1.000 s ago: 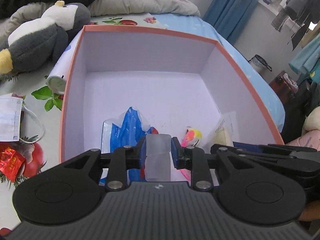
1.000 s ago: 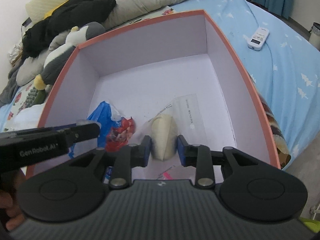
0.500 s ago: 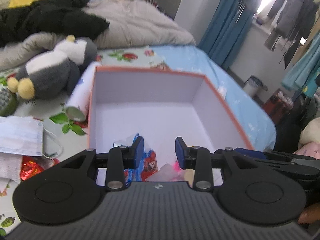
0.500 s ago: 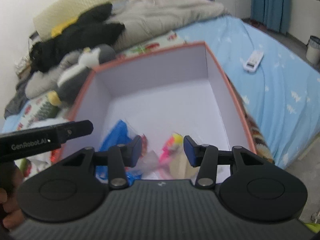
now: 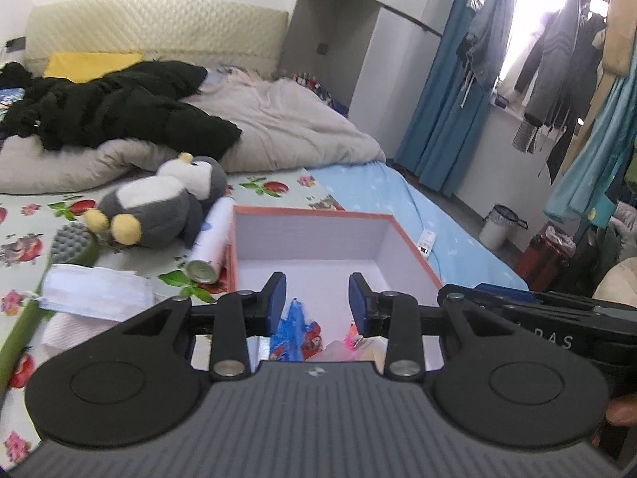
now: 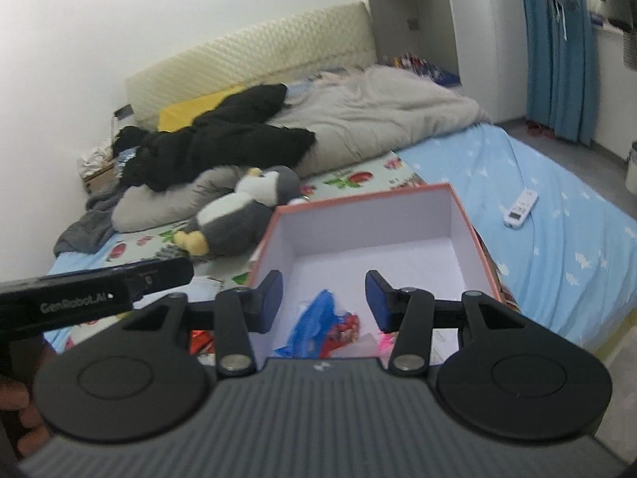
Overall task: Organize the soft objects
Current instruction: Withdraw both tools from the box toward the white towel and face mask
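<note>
Both tongs have just let go and lifted away from the box (image 5: 414,257). A second ago the left tongs (image 5: 317,302) were pinching a clear soft block low inside it and the right tongs (image 6: 324,300) were closed around a cream pouch; now each pair stands partly open with nothing between the pads, hanging above the box's near edge. The two views have pulled back from a close look at the box floor to take in most of the bed (image 6: 557,215). The dropped things lie at the near end of the box floor, beside a blue bag (image 6: 314,318) and a pink item (image 5: 352,336), though the tongs' bodies hide most of them. That suggests one drop-off is finished and both hands are free for the next pick. Still outside the box on the bed are a plush penguin (image 5: 159,207), a face mask (image 5: 95,290), a grey sponge (image 5: 71,241), a white roll (image 5: 211,247) lying against the box's left wall, and a red wrapper (image 6: 201,336) that is only partly seen. The penguin is likely the bulkiest item left, and it may need both tongs to carry. A remote (image 6: 520,209) on the blue sheet is hard, so it probably stays where it is.
</note>
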Available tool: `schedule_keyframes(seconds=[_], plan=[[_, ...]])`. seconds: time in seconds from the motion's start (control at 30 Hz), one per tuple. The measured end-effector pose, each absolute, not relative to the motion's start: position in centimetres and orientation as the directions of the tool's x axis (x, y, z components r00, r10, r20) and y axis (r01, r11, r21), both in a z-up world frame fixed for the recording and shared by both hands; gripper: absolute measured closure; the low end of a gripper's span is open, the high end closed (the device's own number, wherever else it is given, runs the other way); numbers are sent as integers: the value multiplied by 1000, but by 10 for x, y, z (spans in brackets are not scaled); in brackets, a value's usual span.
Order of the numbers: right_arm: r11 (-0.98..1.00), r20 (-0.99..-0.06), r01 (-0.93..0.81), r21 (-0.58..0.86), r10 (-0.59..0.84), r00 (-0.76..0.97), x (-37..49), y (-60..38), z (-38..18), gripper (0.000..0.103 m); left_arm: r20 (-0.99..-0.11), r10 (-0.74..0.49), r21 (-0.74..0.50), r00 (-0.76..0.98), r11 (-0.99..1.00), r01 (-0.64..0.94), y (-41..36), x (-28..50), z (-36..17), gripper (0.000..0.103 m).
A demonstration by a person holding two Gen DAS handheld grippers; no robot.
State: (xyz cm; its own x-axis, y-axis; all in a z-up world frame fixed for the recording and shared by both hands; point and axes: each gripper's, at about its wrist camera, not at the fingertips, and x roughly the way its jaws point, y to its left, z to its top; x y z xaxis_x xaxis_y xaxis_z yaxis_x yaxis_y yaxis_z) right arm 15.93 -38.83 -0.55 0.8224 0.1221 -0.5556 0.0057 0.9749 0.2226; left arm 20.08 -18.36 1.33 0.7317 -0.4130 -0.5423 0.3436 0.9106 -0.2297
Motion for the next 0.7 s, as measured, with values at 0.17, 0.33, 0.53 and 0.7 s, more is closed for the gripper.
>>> schedule_keyframes(seconds=[0.17,0.33,0.53,0.7], plan=[[975,-507,-44,218,152,848,131,-362,8,54,-513,-387,-222,766,922,317,-150,158,24,63],[967,-480,-107,230,208,853,110,-335,12,54,-507,-342,-223,791,939,263,-117,120,22,63],[951,-483,-188,244,288,827,94,-305,1,54,-519,-274,-214,810,959,188,-82,90,8,63],[938,-515,-250,242,342,786,87,-278,-18,54,-540,-232,-218,809,967,131,-55,70,-8,63]])
